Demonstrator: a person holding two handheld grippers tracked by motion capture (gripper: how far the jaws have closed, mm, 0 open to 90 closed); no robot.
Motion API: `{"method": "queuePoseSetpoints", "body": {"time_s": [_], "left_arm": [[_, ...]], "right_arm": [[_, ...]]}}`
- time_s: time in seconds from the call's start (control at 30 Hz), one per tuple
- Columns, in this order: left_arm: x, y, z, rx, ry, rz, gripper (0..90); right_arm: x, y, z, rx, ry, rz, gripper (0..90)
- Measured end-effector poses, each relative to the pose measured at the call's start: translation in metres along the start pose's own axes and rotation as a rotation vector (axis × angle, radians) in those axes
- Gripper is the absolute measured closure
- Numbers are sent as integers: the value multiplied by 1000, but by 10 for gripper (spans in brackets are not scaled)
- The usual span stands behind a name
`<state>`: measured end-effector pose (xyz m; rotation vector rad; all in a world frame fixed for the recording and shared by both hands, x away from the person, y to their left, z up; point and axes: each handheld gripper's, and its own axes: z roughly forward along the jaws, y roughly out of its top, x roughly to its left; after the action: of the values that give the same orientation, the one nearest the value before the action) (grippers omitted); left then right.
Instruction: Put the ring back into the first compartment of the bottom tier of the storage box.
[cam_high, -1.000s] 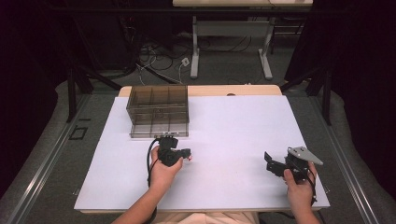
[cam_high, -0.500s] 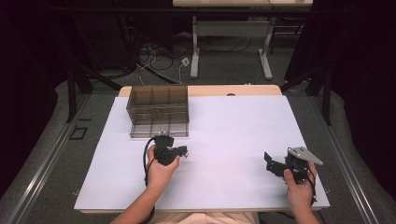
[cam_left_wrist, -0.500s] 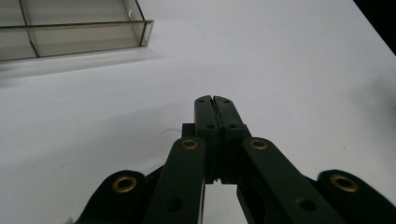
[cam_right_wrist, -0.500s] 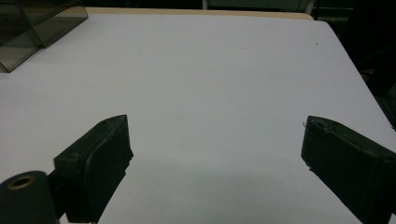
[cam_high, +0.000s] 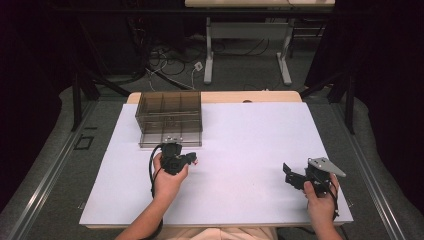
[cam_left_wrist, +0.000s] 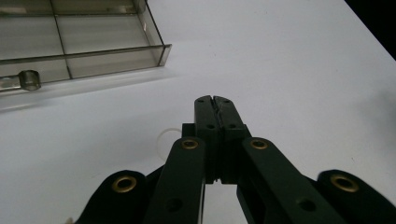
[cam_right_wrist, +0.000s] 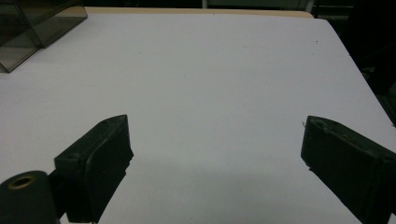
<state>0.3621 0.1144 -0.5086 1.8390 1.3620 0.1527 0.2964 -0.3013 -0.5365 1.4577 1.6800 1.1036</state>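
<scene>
Smoky clear plastic organizer box (cam_high: 169, 118) sits at 11 o'clock on white counter (cam_high: 250, 145), high view; left gripper (cam_high: 189, 160) just below box front, small red-white bit at its tip, too small to identify; right gripper (cam_high: 290, 176) at 4 o'clock, well apart.
Left gripper view: jaws pressed together; pale ring (cam_left_wrist: 164, 138) beside them on counter; box (cam_left_wrist: 74, 42) at 10 o'clock.
Right gripper view: jaws spread wide, nothing between; box corner (cam_right_wrist: 28, 28) at 10 o'clock.
</scene>
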Motion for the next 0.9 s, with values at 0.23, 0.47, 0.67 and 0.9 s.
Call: {"method": "queuePoseSetpoints", "body": {"time_s": [0.23, 0.47, 0.67, 0.9], "left_arm": [[5, 3, -6, -28, 13, -7, 900], [12, 8, -14, -55, 22, -18, 900], [19, 10, -20, -88, 36, -35, 900], [26, 14, -26, -110, 46, -44, 900]], "right_arm": [[0, 0, 1, -6, 2, 2, 83], [-1, 0, 0, -8, 4, 8, 83], [0, 0, 0, -7, 3, 8, 83], [0, 0, 0, 0, 0, 7, 83]]}}
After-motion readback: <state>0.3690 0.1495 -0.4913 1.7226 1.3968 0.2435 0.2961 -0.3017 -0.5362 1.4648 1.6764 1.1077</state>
